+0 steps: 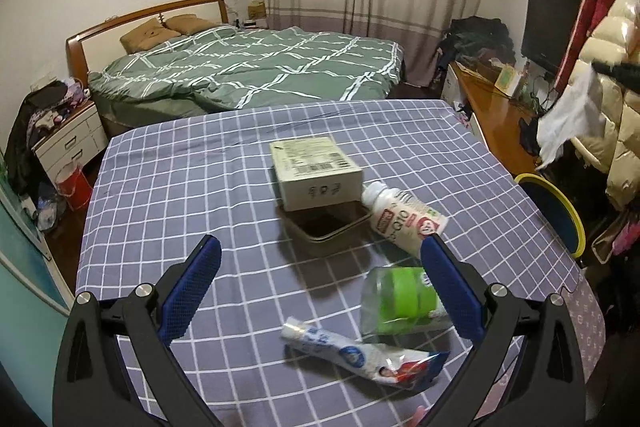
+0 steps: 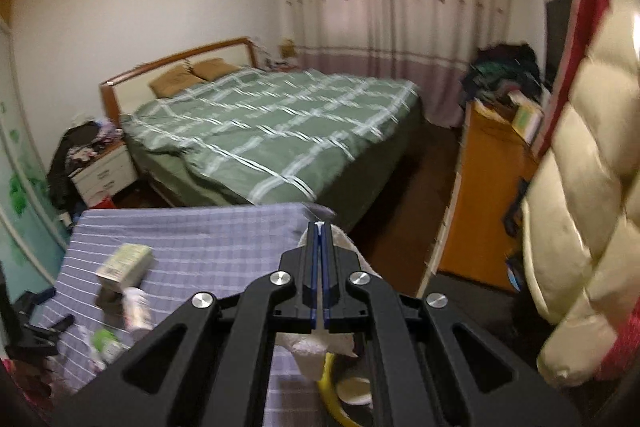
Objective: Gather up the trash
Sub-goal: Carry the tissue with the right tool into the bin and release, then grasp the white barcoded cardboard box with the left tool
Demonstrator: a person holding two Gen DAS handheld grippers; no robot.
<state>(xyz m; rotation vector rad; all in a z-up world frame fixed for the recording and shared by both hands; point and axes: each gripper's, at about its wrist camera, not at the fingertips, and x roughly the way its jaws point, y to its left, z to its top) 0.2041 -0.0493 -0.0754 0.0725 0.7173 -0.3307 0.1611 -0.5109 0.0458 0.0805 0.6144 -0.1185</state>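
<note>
My left gripper [image 1: 320, 251] hangs open over the checked tablecloth [image 1: 168, 187], with nothing between its blue pads. Below and ahead of it lie a toothpaste tube [image 1: 360, 351], a green plastic packet [image 1: 404, 297], a white bottle [image 1: 404, 217] on its side, and a cardboard box [image 1: 316, 167] resting on a metal tin [image 1: 324, 227]. My right gripper [image 2: 320, 227] is shut on a crumpled white tissue [image 2: 320, 345], held out past the table's right edge. From the left wrist view that tissue [image 1: 568, 115] dangles from the right gripper [image 1: 598, 67].
A yellow-rimmed blue bin [image 1: 560, 211] stands by the table's right side, and its rim [image 2: 330, 399] shows under the right gripper. A green bed [image 1: 256, 67] lies beyond the table. An orange cabinet [image 2: 480, 211] and hanging cream coats [image 2: 580, 187] crowd the right.
</note>
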